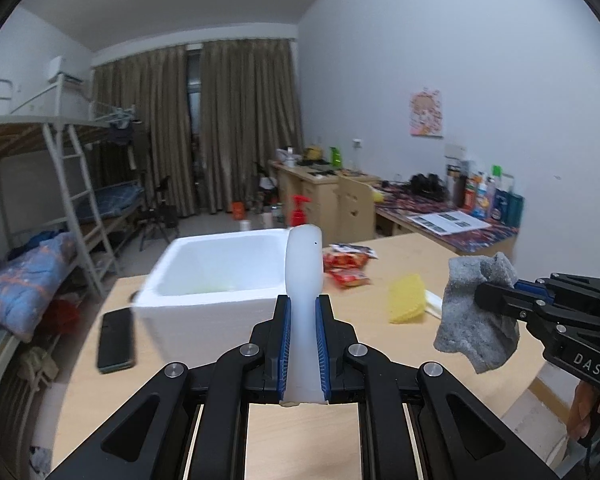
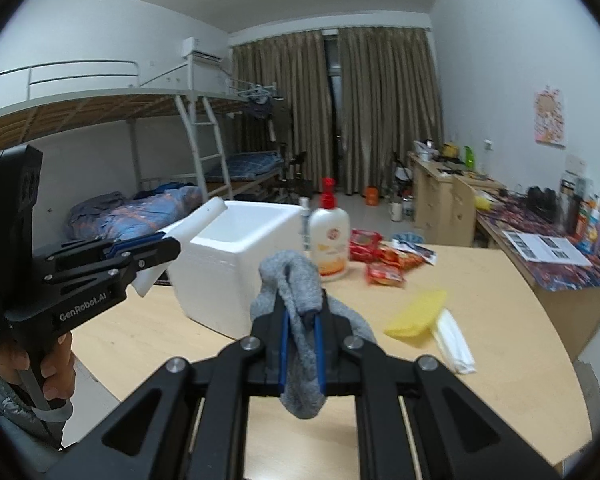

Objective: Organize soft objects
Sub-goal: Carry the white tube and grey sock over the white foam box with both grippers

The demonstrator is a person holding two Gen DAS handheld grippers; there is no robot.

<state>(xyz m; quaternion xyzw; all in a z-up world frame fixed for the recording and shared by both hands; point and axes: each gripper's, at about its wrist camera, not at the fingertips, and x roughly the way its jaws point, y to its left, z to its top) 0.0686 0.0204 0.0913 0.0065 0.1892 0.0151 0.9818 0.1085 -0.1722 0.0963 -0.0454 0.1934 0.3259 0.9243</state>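
My left gripper (image 1: 303, 320) is clamped on a white foam strip (image 1: 304, 280) that stands up between its 2 fingers, held above the table (image 1: 228, 432) just in front of the white foam box (image 1: 216, 280). My right gripper (image 2: 302, 340) is clamped on a grey sock (image 2: 300, 300), which droops over its fingers in the air above the table, right of the box. A yellow sponge (image 2: 418, 316) lies on the table touching a white folded cloth (image 2: 454, 340), with red snack packets (image 2: 384, 272) and a lotion bottle (image 2: 330, 240) behind them.
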